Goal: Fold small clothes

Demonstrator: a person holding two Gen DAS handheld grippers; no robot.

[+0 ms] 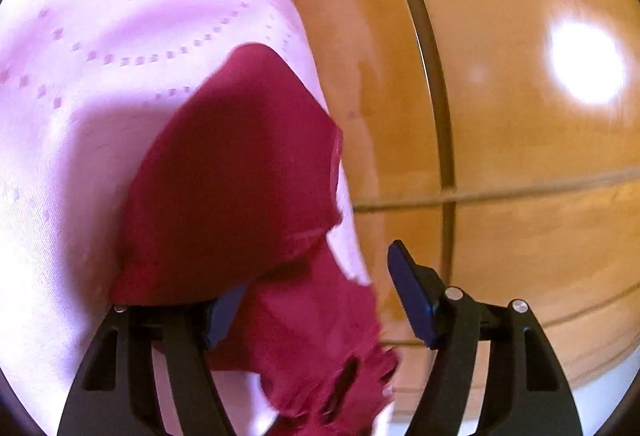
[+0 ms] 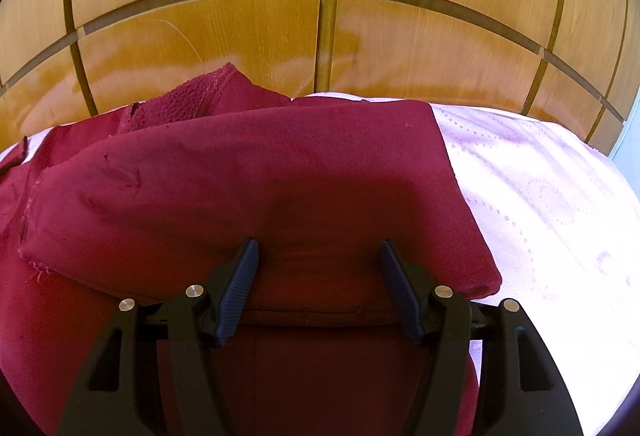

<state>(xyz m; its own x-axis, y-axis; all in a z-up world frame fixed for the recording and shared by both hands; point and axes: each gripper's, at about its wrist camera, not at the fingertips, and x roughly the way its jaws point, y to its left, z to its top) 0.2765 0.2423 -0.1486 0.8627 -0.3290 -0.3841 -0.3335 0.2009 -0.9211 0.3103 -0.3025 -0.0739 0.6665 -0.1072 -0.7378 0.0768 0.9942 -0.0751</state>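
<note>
Risk: maroon garment (image 2: pixel 248 187) lies half-folded on pink bedsheet (image 2: pixel 552 195), right gripper (image 2: pixel 318 284) jaws apart, nothing pinched. Left gripper (image 1: pixel 316 300) also wide; loose cloth draped over one finger could drag and undo the fold.

The bed (image 2: pixel 540 195) carries everything here. It has a pale pink sheet (image 1: pixel 100 35) with rows of small woven dots that make curved lines. Directly on the sheet lies a dark red garment (image 2: pixel 240 175), folded over itself, with one straight edge toward the bare right part of the bed. A rough seam and a raised fold stand up at its far side. In the left wrist view a corner of the garment lies near the edge of the bed, and a frayed part hangs there.
</note>
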